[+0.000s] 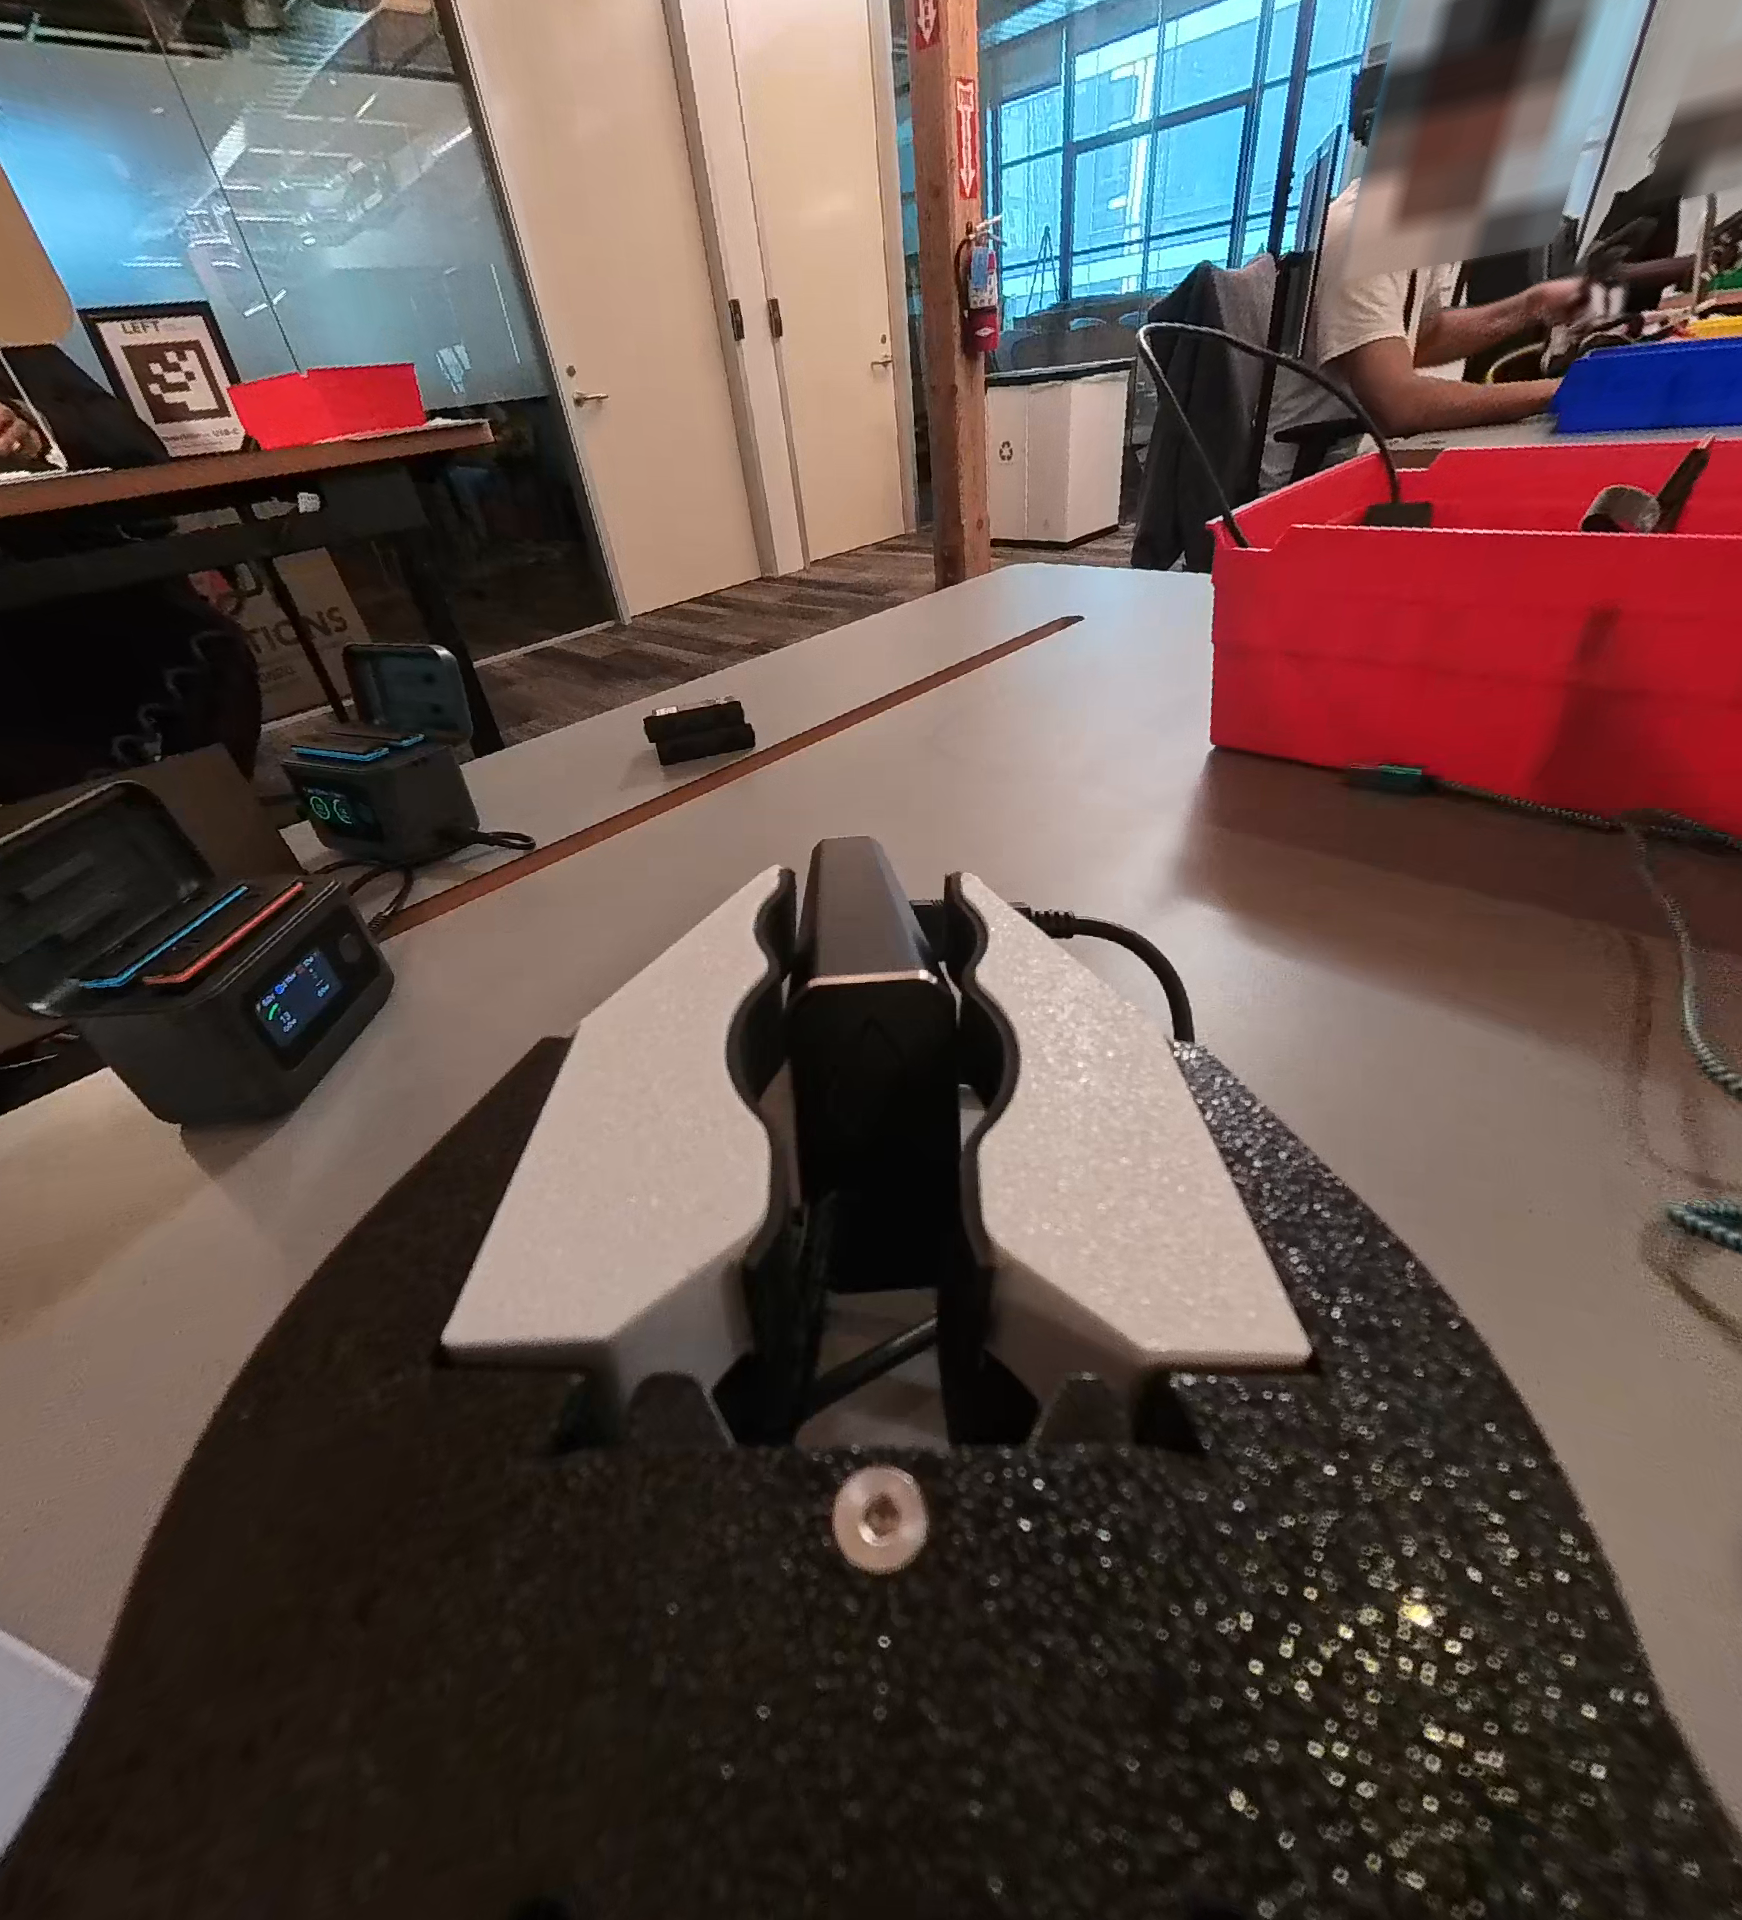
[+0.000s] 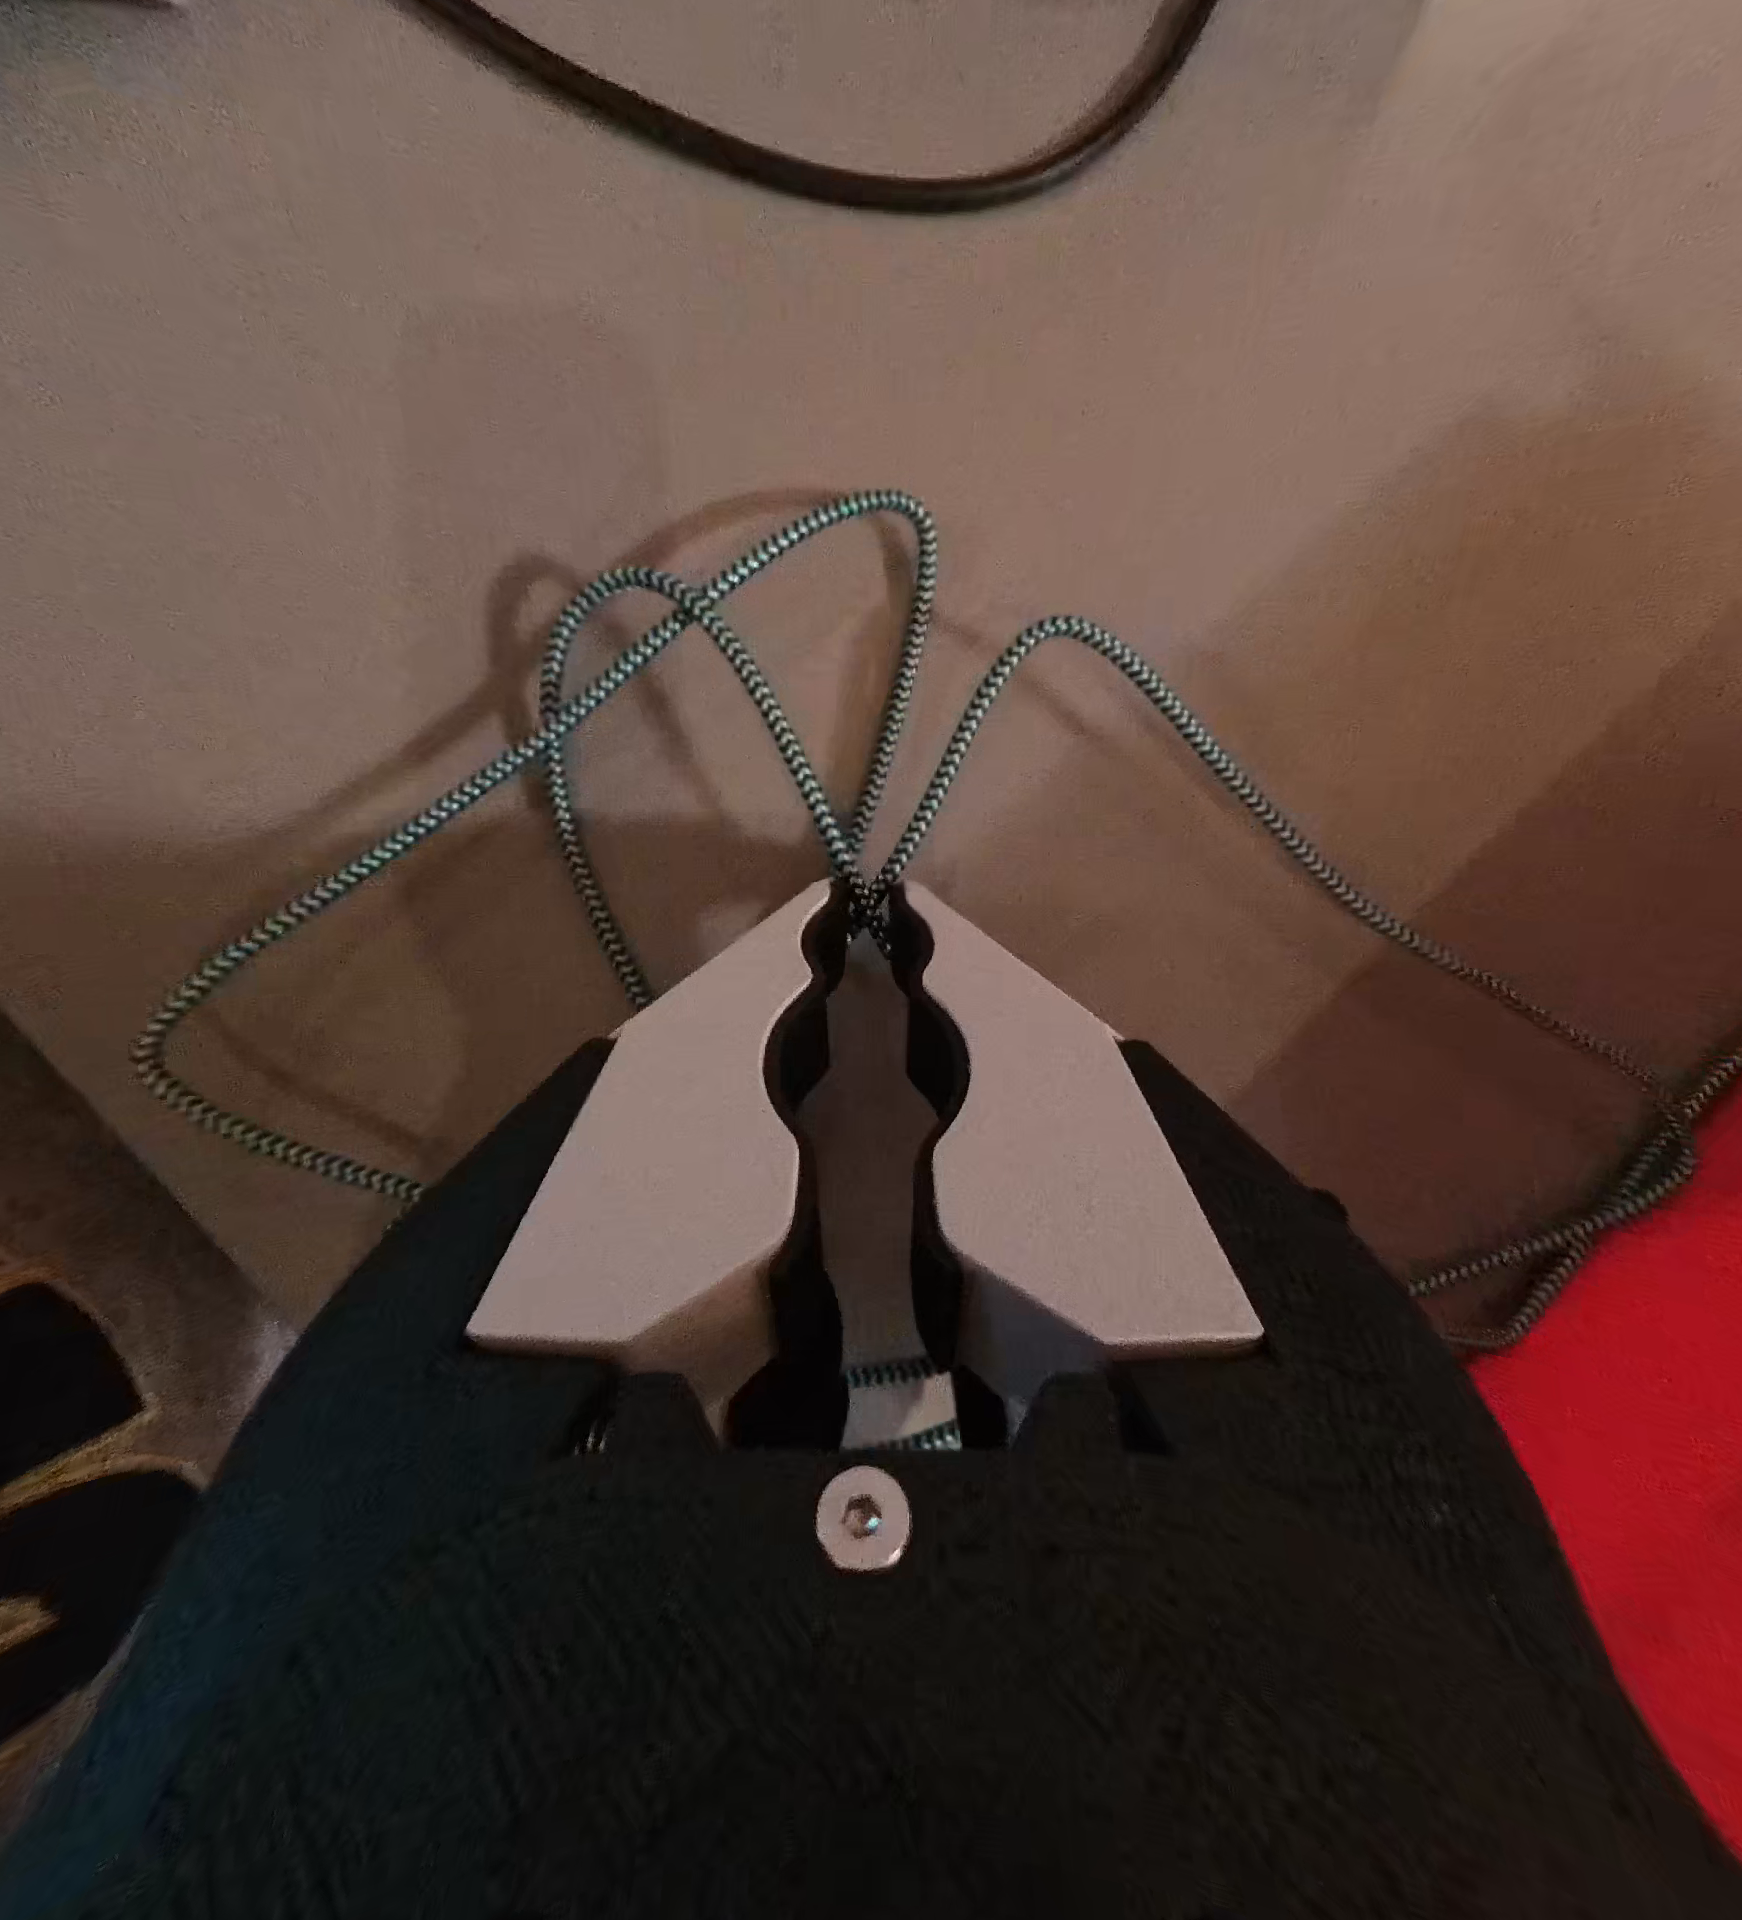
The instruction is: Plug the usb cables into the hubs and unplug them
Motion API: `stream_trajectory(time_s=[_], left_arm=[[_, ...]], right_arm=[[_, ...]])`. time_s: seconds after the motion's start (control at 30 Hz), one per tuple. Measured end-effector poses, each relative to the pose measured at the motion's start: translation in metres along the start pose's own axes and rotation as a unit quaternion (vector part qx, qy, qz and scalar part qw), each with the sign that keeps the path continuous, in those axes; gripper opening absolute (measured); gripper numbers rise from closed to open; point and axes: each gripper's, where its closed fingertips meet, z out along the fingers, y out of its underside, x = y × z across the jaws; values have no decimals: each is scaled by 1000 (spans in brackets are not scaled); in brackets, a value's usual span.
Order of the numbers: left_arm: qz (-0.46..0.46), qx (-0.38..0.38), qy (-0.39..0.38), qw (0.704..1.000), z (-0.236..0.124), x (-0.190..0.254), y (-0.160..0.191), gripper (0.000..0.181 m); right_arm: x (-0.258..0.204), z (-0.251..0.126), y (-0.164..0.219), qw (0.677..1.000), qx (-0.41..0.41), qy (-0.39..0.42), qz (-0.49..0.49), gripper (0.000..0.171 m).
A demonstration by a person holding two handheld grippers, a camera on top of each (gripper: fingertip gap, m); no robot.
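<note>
In the left wrist view my left gripper (image 1: 872, 894) is shut on a black USB hub (image 1: 867, 977), held on edge above the grey table (image 1: 1366, 997). The hub's black cable (image 1: 1147, 961) curls off to the right. In the right wrist view my right gripper (image 2: 869, 902) is shut on a teal-and-black braided cable (image 2: 742, 665), pinched at the fingertips where two strands cross. The cable loops over the table beyond the tips. Its plug is hidden. The same braided cable also lies at the right of the left wrist view (image 1: 1708, 1049).
A red bin (image 1: 1490, 634) stands on the table at the right, with a cable and tools in it. Two dark charger cases (image 1: 192, 987) and small black blocks (image 1: 698, 730) lie to the left. A black cable (image 2: 846, 177) lies farther off in the right wrist view. A person sits behind a blue bin (image 1: 1677, 384). Left tips to right tips: about 25 centimeters.
</note>
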Motion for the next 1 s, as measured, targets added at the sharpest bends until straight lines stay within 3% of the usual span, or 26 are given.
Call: stream_trajectory(time_s=[0.07,0.23,0.47,0.67,0.8,1.0], left_arm=[[1,0,0,1000,0,0,0,26],[1,0,0,1000,0,0,0,26],[4,0,0,1000,0,1,0,26],[1,-1,0,1000,0,0,0,26],[3,-1,0,1000,0,1,0,26],[4,-1,1,1000,0,1,0,26]], right_arm=[[0,-7,-7,1000,25,-3,10,13],[2,-33,-18,993,86,-27,75,58],[14,-57,30,988,56,47,133,132],[1,-51,67,980,52,56,182,159],[-1,-41,56,980,79,42,176,160],[-3,-19,52,987,42,30,149,160]])
